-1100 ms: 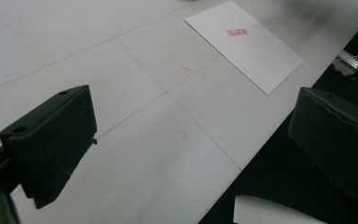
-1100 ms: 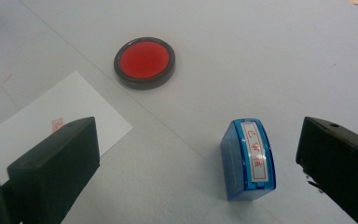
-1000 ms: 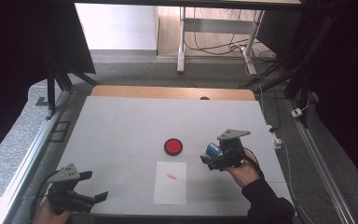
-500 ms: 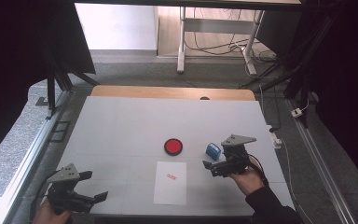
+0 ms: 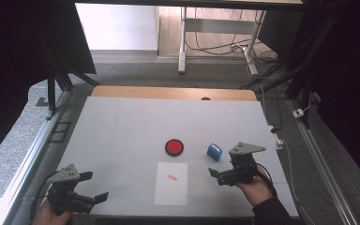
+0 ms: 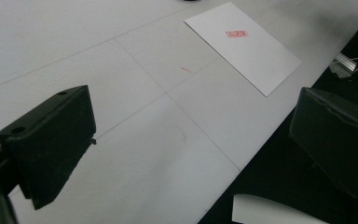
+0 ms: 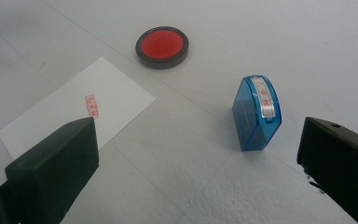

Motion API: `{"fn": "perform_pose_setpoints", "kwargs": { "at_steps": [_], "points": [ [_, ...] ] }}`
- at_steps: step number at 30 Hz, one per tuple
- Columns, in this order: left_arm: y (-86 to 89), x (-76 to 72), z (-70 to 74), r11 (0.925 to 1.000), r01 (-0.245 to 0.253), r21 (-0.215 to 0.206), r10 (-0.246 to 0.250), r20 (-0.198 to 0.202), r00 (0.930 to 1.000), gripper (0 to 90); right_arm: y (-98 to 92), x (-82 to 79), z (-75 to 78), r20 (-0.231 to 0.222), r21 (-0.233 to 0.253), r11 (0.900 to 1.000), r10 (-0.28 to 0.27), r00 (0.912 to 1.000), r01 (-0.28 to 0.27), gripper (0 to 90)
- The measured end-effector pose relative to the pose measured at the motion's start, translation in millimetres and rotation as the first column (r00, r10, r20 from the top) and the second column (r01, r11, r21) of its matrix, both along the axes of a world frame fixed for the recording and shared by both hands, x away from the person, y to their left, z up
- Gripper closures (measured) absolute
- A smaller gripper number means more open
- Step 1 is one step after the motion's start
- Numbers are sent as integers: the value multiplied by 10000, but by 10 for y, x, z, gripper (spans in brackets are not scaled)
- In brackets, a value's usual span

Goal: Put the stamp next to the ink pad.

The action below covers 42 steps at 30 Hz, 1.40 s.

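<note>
Though tiny from above, the blue stamp's (image 7: pixel 256 113) label legible up close.

The blue stamp (image 5: pixel 213 152), clamped in the right gripper (image 5: pixel 225 174) a second ago, now stands free on the white table (image 5: pixel 122 126), right of centre in the high view, just right of the red ink pad. That gripper has let go, its jaws now spread, and has drawn back toward the lower right of the frame, so the stamp sits just above it and apart from it.
</note>
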<state>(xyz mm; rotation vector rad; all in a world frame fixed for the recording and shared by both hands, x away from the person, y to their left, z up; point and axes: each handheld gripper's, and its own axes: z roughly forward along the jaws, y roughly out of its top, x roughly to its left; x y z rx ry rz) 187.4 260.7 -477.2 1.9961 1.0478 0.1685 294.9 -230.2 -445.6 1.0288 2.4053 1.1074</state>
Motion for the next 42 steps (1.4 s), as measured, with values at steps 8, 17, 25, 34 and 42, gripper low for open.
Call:
{"fn": "perform_pose_setpoints", "kwargs": {
  "at_steps": [8,17,25,34,42],
  "points": [
    [-1,2,0,10000,-20,-4,20,-6,10000,2,-89,-128,14,19,210,9993,-301,9995,300,0],
    [3,1,0,10000,-54,-32,53,-11,10000,0,-255,-255,11,13,255,9970,-728,9973,727,0],
    [11,1,-2,9999,-110,-72,110,-24,9999,0,-399,-378,-23,-37,105,9937,-1112,9938,1113,0],
    [15,-6,-4,9998,-168,-79,168,-38,9999,0,-532,-504,-85,-145,-176,9881,-1529,9881,1526,0],
    [15,-6,-6,9998,-210,-39,210,-90,9997,0,-573,-552,-119,-449,-533,9850,-1668,9850,1644,0]
  ]
}}
